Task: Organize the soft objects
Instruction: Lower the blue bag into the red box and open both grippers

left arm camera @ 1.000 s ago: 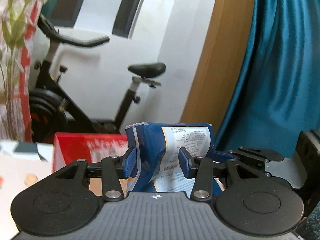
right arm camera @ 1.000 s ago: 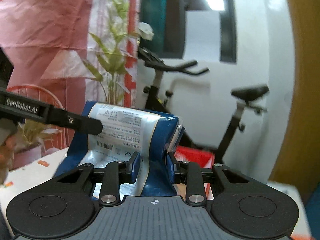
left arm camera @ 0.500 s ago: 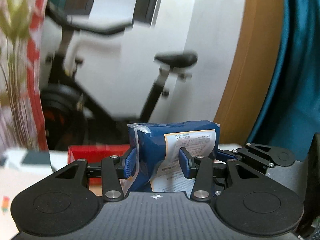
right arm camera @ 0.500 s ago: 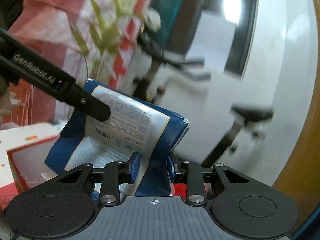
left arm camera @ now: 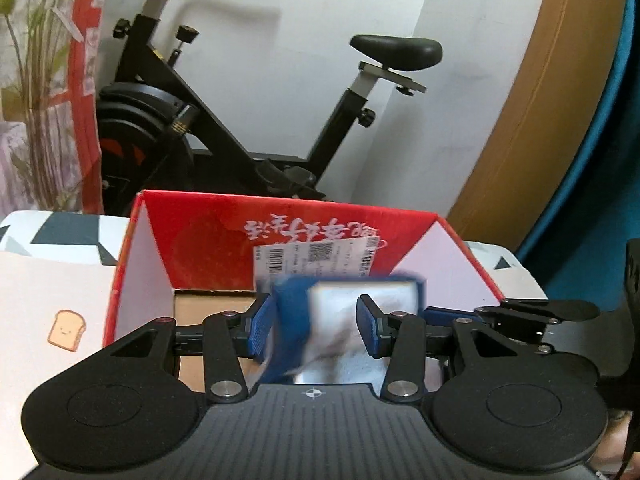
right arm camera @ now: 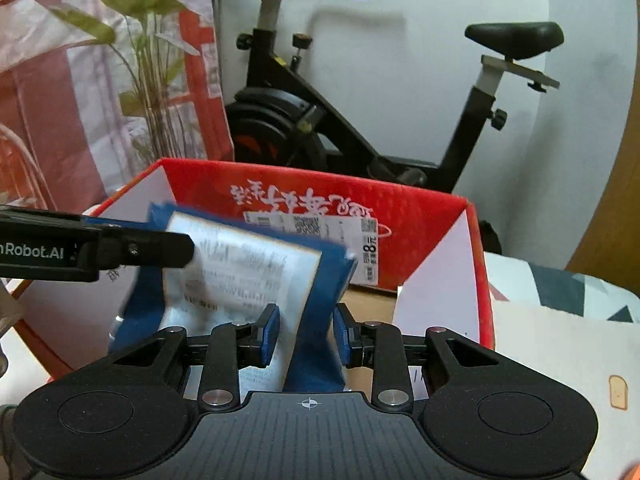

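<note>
A soft blue packet with a white printed label [left arm camera: 320, 320] [right arm camera: 248, 276] hangs between both grippers, over the open red cardboard box [left arm camera: 224, 236] [right arm camera: 436, 216]. My left gripper [left arm camera: 316, 326] is shut on one end of the packet. My right gripper [right arm camera: 306, 334] is shut on the other end. The left gripper's black finger [right arm camera: 132, 250] reaches in from the left in the right wrist view. The right gripper's linkage [left arm camera: 532, 316] shows at the right in the left wrist view. The packet is blurred.
The box stands on a white cloth with toast prints [left arm camera: 64, 320] [right arm camera: 560, 360]; its brown floor [left arm camera: 212, 308] shows inside. A black exercise bike [left arm camera: 240, 128] stands behind it against a white wall. A plant [right arm camera: 152, 52] is left, a teal curtain [left arm camera: 600, 160] right.
Both grippers have come down and forward with the packet. The red box, low and partly hidden a second ago, now lies open directly beneath the packet.
</note>
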Tool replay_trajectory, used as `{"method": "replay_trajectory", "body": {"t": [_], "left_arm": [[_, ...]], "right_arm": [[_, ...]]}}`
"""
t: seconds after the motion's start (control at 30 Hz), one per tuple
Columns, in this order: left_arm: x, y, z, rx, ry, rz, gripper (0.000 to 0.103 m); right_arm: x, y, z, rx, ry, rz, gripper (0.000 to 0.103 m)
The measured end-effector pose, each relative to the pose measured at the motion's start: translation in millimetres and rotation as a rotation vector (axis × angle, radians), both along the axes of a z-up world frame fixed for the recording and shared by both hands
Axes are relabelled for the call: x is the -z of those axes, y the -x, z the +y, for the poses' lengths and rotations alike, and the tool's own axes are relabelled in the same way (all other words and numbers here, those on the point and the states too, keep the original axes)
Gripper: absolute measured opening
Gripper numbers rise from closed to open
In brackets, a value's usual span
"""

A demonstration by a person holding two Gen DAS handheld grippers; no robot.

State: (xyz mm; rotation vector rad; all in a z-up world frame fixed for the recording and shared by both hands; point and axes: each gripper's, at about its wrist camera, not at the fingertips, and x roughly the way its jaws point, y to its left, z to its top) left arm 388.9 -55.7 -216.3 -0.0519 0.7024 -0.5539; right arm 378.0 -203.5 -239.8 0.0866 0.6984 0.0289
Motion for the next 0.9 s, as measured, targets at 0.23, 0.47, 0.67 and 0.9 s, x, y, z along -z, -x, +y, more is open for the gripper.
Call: {"method": "replay_trajectory", "body": {"t": [0.23,0.47,0.67,0.9], "left_arm": [[-12,9,5,0.013,-0.008,-0.035,0.049],[-35,50,21,0.014,-0.059,-0.131,0.049],[-44,93,42,-0.014,-0.111,-0.163,0.049],[-37,144,69,-0.035,-0.077,-0.104,0.049]], "right_arm": [[-9,16,-13,0.064,-0.063,-0.029,0.03],[-29,52,-16,0.093,-0.047,-0.097,0.049],[-35,92,-5,0.086,-0.048,-0.146,0.058],[-30,143,16,0.075,-0.091,-0.208,0.058]]}}
